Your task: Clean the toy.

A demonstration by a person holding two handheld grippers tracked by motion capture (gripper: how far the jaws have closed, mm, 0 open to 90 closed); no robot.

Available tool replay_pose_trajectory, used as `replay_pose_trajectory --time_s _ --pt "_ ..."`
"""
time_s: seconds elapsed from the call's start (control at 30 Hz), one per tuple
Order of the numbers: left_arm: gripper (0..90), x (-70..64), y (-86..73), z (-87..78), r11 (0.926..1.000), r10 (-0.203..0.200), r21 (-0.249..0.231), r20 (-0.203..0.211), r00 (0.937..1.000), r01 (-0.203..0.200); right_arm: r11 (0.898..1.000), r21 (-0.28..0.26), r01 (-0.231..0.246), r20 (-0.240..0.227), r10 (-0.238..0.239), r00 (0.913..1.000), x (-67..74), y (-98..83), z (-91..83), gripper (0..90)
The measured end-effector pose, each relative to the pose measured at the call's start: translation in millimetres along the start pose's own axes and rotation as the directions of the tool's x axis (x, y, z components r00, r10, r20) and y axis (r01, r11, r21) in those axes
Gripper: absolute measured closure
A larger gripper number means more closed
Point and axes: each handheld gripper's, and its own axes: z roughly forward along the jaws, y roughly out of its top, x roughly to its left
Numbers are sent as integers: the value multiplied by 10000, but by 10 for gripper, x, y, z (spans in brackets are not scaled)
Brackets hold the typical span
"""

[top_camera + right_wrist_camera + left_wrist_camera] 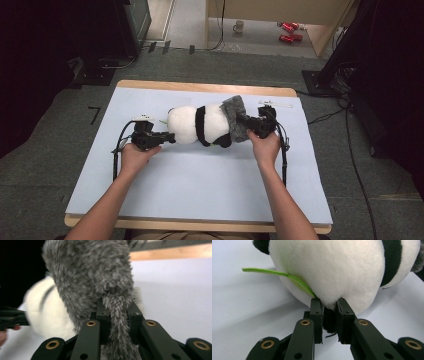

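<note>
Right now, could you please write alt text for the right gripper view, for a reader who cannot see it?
The right gripper is shut on a strip of the grey furry fabric, which hangs over the white body of the plush panda. Behind them are the pale blue table cover and the table's wooden edge.

floor: grey carpet (45, 165) | table (200, 200): pale blue top, wood edge | surroundings: dark, cables (350, 150)

plush panda (197, 125): one is lying | grey fur piece (235, 116): one | grippers: two, left gripper (167, 136), right gripper (248, 124) | mug (239, 26): one | red cans (289, 31): two
</note>
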Motion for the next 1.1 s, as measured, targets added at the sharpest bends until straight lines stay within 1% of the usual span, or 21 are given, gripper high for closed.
replay_pose_trajectory --time_s 0.03,0.1,0.13,0.2,0.23,0.27,0.3,0.33,0.37,0.4,0.5,0.53,0.6,0.73,0.83,0.93,0.97,1.0,1.03,1.07,1.1 --pt "785 0 0 0 10000 0 0 0 10000 0 10000 0 0 0 0 10000 0 0 0 779" --pt "785 -8 -5 2 10000 76 46 -56 10000 -76 9991 305 297 320 -307 9990 18 -43 92 787" --pt "785 -7 -8 4 10000 48 66 -33 10000 -48 9983 337 481 421 -495 9979 27 -64 109 789" --pt "784 -7 -17 4 10000 25 54 -33 10000 -25 9978 383 545 410 -561 9976 21 -83 112 791" --pt "784 -7 -26 6 10000 -2 24 -45 10000 2 9952 732 649 541 -690 9962 14 -119 137 793" --pt "784 -8 -33 7 10000 -33 14 -40 10000 34 9952 732 649 541 -690 9962 14 -119 137 793" --pt "783 -10 -39 6 10000 5 74 -88 10000 -5 9912 1137 679 664 -758 9949 -5 -174 173 793" --pt "783 -10 -39 6 10000 5 74 -88 10000 -5 9912 1137 679 664 -758 9949 -5 -174 173 793" --pt "783 -15 -39 6 10000 37 92 -127 9999 -36 9899 1298 577 648 -665 9957 -20 -204 191 793" --pt "782 -20 -39 8 9999 109 97 -169 9998 -107 9856 1647 388 625 -497 9968 -46 -246 225 793" --pt "782 -14 -40 9 9999 100 102 -156 9998 -99 9830 1798 370 632 -490 9968 -64 -274 244 792" --pt "781 -1 -39 9 9999 63 94 -115 9999 -62 9762 2140 356 672 -511 9964 -85 -309 280 792" --pt "780 5 -37 10 10000 8 84 -84 10000 -7 9733 2269 343 692 -512 9963 -90 -326 293 791" --pt "777 23 -28 11 9999 -79 102 6 10000 79 9731 2267 406 655 -568 9962 -93 -341 289 791" --pt "777 24 -21 9 9999 -70 120 43 10000 69 9744 2211 403 756 -583 9954 -109 -323 247 789" --pt "776 14 -18 6 9998 32 185 -18 10000 -32 9826 1841 242 828 -401 9958 -156 -263 122 789" --pt "776 14 -18 6 9998 32 185 -18 10000 -32 9826 1841 242 828 -401 9958 -156 -263 122 789" --pt "776 13 -18 6 9998 28 187 -13 10000 -28 9877 1555 165 833 -298 9961 -171 -221 43 790" --pt "776 11 -18 6 9998 7 190 -13 10000 -6 9877 1555 165 833 -298 9961 -171 -221 43 790" --pt "776 9 -18 5 9998 11 193 -16 10000 -11 9929 1182 125 800 -220 9966 -171 -167 -44 789" --pt "776 8 -18 5 9998 12 194 -15 10000 -12 9929 1182 125 800 -220 9966 -171 -167 -44 789"
